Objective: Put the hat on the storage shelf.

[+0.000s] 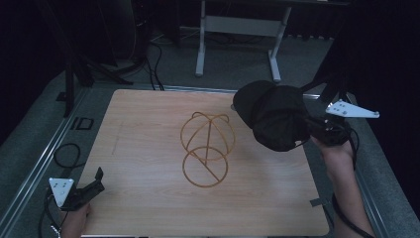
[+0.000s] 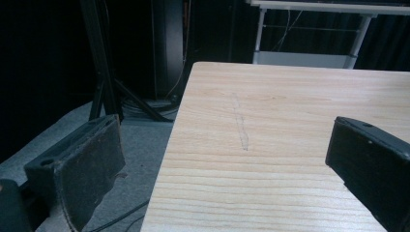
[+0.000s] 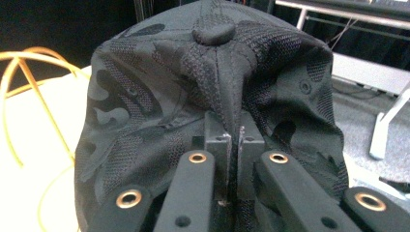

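Fabric comes first: the black baseball cap is a soft woven cloth with a tone-on-tone camouflage pattern, stitched panels that meet at a round covered button on the crown, and small eyelets, all plain in the right gripper view. The right gripper has its two black jaws pressed together on a pinched fold of the crown cloth. In the high view the cap hangs in the air at about 3 o'clock from the table's middle, over the table's right edge, its rounded brim pointing toward 10 o'clock.

Just beside it, near the middle of the pale wood-grain table, stands a hat stand of thin yellow-orange wire: a flat ring base with arched hoops forming a dome above it. Cap and stand are apart.

The right hand comes in from 5 o'clock, forearm angled up. The left gripper rests at 7 o'clock at the table's near left corner, its padded black jaws spread wide with bare wood between them.
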Tool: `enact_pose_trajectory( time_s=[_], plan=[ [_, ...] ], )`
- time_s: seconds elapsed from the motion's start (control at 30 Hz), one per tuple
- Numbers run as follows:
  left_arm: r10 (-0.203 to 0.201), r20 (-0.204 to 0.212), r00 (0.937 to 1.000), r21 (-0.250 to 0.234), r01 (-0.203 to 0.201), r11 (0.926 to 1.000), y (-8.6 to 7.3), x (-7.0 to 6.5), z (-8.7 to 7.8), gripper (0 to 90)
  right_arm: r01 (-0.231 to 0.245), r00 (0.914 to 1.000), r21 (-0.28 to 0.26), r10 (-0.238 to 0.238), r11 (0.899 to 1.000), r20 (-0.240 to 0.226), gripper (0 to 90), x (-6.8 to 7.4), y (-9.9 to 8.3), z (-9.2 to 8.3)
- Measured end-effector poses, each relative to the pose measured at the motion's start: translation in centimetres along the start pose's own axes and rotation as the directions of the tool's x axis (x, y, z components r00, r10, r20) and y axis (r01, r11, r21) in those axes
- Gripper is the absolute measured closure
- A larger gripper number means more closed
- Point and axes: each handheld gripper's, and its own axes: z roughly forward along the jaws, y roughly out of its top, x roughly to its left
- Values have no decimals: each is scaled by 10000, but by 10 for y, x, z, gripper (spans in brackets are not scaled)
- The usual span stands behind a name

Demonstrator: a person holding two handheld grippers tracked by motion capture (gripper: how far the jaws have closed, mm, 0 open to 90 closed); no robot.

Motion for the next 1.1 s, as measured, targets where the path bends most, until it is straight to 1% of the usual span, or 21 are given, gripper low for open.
enact_pose_trajectory(
  time_s=[0.1, 0.27, 0.4, 0.47, 0.5, 0.57, 0.6, 0.63, 0.73, 0.8, 0.83, 0.87, 1.0, 1.03, 1.07, 1.1],
  plan=[
    [-7, 2, 10000, -1, 7, 10000, 0, 0, 0, 6, 33, 10000, -229, -34, 9997, -60, 875, 2, 10, -5],
    [-1, 3, 10000, 2, 1, 10000, 0, 0, 0, 6, 156, 9999, -414, -157, 9990, -27, 875, 8, 27, -9],
    [2, -3, 10000, 1, -2, 10000, 0, 0, 0, 6, 202, 9997, -581, -211, 9981, -142, 875, 14, 39, -10],
    [2, -3, 10000, 1, -2, 10000, 0, 0, 0, 6, 216, 9996, -615, -228, 9979, -187, 875, 15, 42, -11],
    [1, -10, 10000, -10, -1, 10000, 0, 0, 0, 6, 307, 9991, -705, -327, 9970, -271, 875, 20, 48, -10],
    [-2, -5, 10000, -10, 2, 10000, 0, 0, 0, 6, 326, 9988, -732, -351, 9968, -332, 875, 22, 50, -10],
    [-1, -8, 10000, -15, 1, 10000, 0, 0, 0, 6, 365, 9983, -784, -400, 9963, -429, 875, 26, 53, -8],
    [-1, -8, 10000, -15, 1, 10000, 0, 0, 0, 6, 365, 9983, -784, -400, 9963, -429, 875, 26, 53, -8],
    [-10, -5, 10000, -21, 10, 10000, 0, 0, 0, 6, 398, 9965, -818, -456, 9959, -706, 875, 36, 59, -3],
    [-12, 0, 10000, -30, 12, 10000, 0, 0, 0, 6, 488, 9953, -804, -552, 9956, -794, 875, 41, 61, 1],
    [-12, 0, 10000, -30, 12, 10000, 0, 0, 0, 6, 488, 9953, -804, -552, 9956, -794, 875, 41, 61, 1],
    [-9, 6, 10000, -32, 9, 10000, 0, 0, 0, 6, 531, 9938, -814, -606, 9953, -931, 875, 46, 64, 5],
    [-16, 6, 10000, -33, 16, 10000, 0, 0, 0, 6, 567, 9900, -867, -672, 9946, -1238, 875, 57, 68, 12],
    [-16, 6, 10000, -33, 16, 10000, 0, 0, 0, 6, 567, 9900, -867, -672, 9946, -1238, 875, 57, 68, 12],
    [-14, 8, 10000, -33, 14, 10000, 0, 0, 0, 6, 602, 9875, -889, -723, 9942, -1397, 875, 62, 70, 15],
    [-14, 8, 10000, -33, 14, 10000, 0, 0, 0, 6, 602, 9875, -889, -723, 9942, -1397, 875, 62, 70, 15]
  ],
)
